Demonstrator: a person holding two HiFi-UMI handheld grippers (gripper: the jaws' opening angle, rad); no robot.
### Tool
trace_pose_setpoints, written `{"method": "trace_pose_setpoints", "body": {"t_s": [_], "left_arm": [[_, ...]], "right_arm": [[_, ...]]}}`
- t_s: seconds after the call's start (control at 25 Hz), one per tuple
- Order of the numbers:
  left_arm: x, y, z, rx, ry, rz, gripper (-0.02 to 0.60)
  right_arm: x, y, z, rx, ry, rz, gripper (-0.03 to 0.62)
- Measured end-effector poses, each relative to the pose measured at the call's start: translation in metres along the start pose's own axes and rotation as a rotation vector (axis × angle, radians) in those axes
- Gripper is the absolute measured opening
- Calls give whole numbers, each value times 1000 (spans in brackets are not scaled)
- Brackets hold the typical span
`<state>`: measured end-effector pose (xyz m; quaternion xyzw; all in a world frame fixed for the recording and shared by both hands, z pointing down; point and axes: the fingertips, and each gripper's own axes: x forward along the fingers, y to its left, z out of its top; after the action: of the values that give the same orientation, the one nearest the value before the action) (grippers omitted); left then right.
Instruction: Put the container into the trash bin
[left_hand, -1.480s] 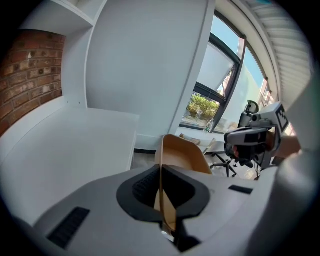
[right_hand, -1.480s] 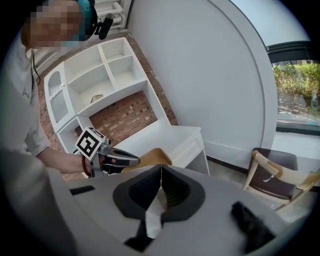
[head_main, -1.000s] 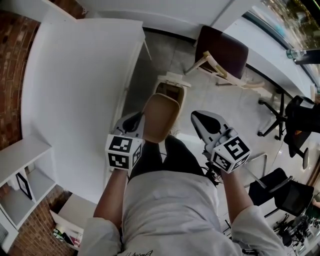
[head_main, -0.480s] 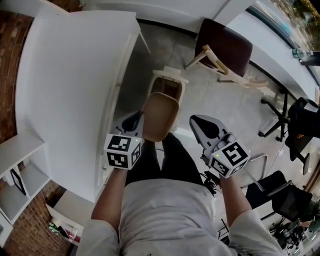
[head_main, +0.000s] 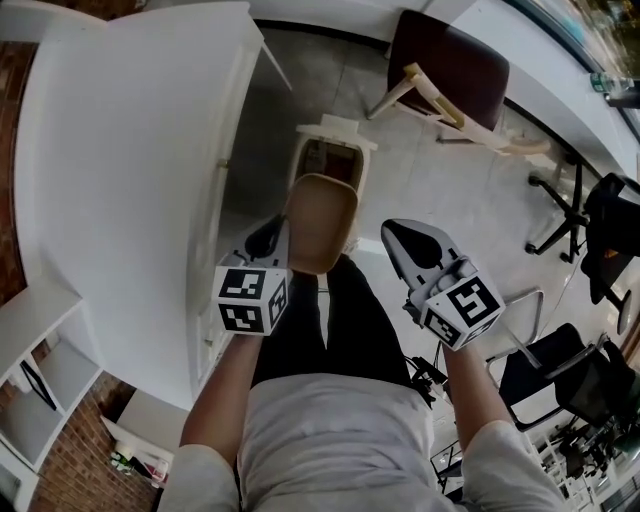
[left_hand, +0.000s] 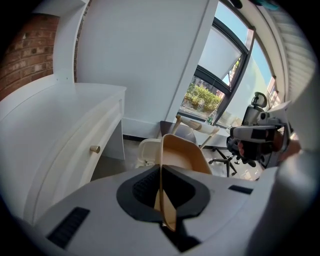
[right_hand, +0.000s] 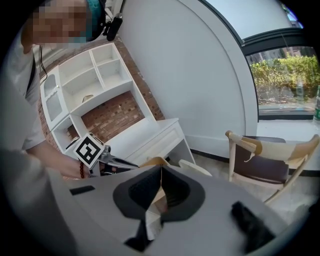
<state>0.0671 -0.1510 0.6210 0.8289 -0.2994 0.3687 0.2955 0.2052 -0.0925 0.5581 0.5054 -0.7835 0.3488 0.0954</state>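
The tan, tub-shaped container hangs tilted over the open white trash bin on the floor. My left gripper is shut on the container's near rim. In the left gripper view the thin tan wall is pinched between the jaws, and the tub stands out ahead above the bin. My right gripper hovers to the right of the container, apart from it, shut with nothing between its jaws. In the right gripper view the container's edge and the bin's lid show past the jaws.
A white desk with a knobbed drawer runs along the left, close to the bin. A wooden chair with a dark seat stands beyond the bin. Black office chairs sit at the right. White shelves stand against the brick wall.
Both grippers have sunk, and the container has come down with the left one, closer to the bin's opening. The left gripper's hold on the rim is unchanged.
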Motion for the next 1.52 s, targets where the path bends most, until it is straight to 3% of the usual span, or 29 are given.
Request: {"method": "trace_pose_setpoints", "body": {"t_s": [0.84, 1.52], "left_arm": [[100, 36, -51, -50, 56, -24, 25], [187, 58, -97, -103, 116, -2, 25]], "right_arm": [[66, -54, -82, -8, 111, -55, 28], [90, -91, -118, 24, 152, -48, 28]]}}
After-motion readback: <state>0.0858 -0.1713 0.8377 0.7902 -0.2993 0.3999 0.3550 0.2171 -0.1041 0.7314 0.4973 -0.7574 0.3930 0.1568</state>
